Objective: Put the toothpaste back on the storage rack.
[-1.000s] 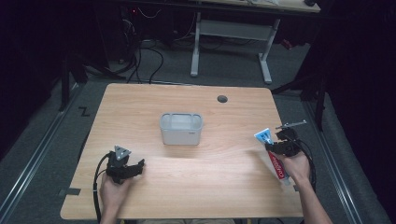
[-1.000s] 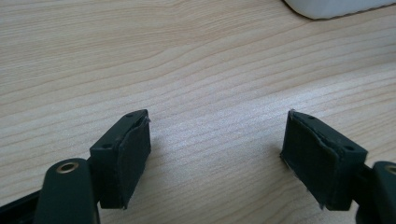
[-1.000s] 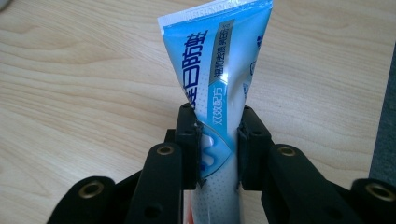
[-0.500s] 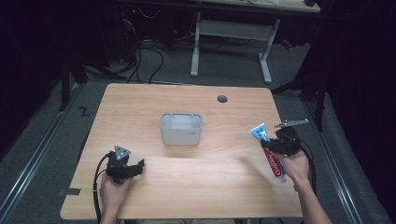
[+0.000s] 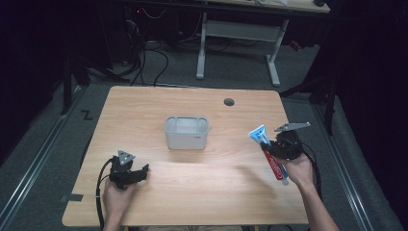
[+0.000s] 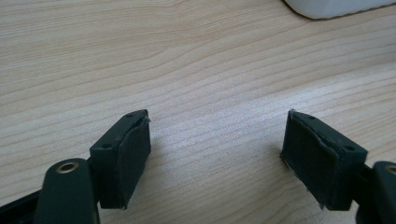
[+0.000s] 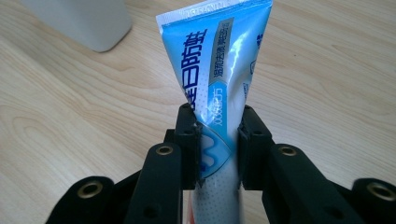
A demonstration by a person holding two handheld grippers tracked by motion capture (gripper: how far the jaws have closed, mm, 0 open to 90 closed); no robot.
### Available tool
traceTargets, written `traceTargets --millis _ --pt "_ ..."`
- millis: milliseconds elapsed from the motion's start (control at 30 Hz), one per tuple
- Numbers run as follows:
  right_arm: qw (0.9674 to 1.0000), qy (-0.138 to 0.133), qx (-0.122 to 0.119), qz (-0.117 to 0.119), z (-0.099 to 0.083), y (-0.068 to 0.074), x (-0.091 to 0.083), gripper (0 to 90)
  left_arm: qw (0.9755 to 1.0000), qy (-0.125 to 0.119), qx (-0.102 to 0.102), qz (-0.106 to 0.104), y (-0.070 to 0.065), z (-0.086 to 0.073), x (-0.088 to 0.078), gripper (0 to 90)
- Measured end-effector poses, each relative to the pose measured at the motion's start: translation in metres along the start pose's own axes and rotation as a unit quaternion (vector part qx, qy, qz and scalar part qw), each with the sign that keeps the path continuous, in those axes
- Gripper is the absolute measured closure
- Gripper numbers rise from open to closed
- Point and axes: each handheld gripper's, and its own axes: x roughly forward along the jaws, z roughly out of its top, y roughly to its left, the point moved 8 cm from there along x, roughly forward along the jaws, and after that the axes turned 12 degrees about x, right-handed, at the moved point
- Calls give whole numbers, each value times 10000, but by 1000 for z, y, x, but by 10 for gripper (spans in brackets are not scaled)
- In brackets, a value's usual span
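**Right of the bin: toothpaste tube in your grip**

Right of the grey bin (image 5: 186, 133), your right gripper (image 7: 218, 140) has its fingers (image 7: 188, 140) clenched on the toothpaste tube (image 7: 219, 70), lifted off the table (image 5: 144, 106). Judge it light, soft and slick; you're squeezing mid-body, so clamp gently or shift toward the stiffer cap end. It's blue-and-white, with a flat crimped tail and a red lower part. Left of the bin, your left gripper (image 6: 215, 154) rests released, holding nothing.

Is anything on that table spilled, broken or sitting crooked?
Nothing stands out. The toothpaste tube is pinched intact in the right claw, the white bin stands upright mid-table, and the left claw waits open over bare wood.
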Motion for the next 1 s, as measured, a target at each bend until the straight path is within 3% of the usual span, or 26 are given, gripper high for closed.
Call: traceTargets --millis 200,500,1000 --pt "9994 -156 48 298 6 7 -2 736 10000 0 0 0 0 0 0 237" --pt "9978 -486 -100 443 18 21 -8 734 10000 0 1 0 0 0 0 237" --pt "9944 -696 -259 753 35 47 -6 733 10000 2 9 0 0 0 0 236"
